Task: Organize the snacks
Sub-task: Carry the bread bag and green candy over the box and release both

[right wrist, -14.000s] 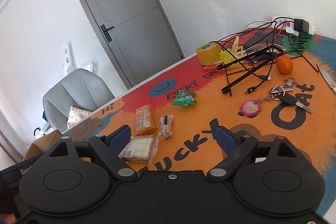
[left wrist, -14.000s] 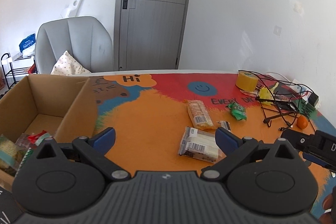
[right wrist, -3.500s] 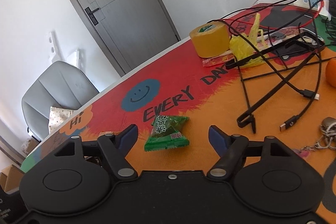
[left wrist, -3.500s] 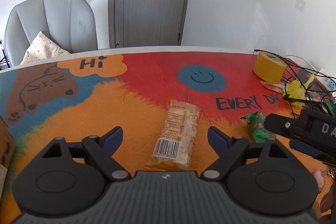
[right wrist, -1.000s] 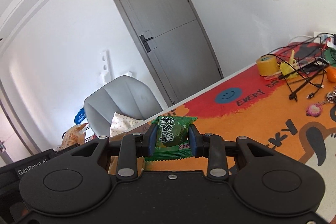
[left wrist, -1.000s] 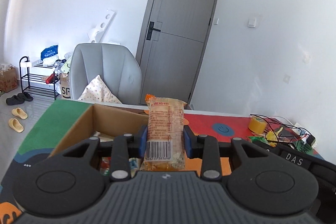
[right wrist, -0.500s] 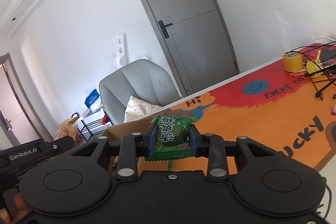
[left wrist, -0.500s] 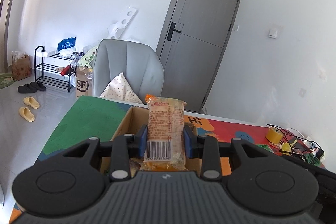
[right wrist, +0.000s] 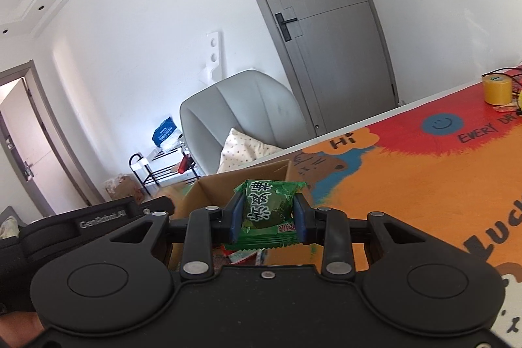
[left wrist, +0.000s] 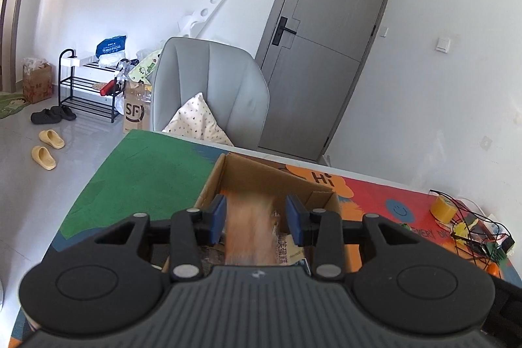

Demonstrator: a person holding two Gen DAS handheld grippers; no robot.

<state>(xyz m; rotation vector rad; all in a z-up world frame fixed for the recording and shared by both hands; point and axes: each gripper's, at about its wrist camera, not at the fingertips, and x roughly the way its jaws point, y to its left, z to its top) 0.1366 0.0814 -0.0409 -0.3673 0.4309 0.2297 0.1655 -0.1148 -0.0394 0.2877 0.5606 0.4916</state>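
left hand-held gripper (left wrist: 256,219) opening, blurred orange packet (left wrist: 249,227) between | right hand-held gripper (right wrist: 268,219) pinching green packet (right wrist: 269,207)

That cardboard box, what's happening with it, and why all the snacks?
Someone holding a gripper in each hand is tidying snacks into the cardboard box. The left gripper is opening its jaws, and an orange snack pack, blurred, is dropping between them into the box. The right gripper is clamped on a green snack packet above the box, not yet dropped.
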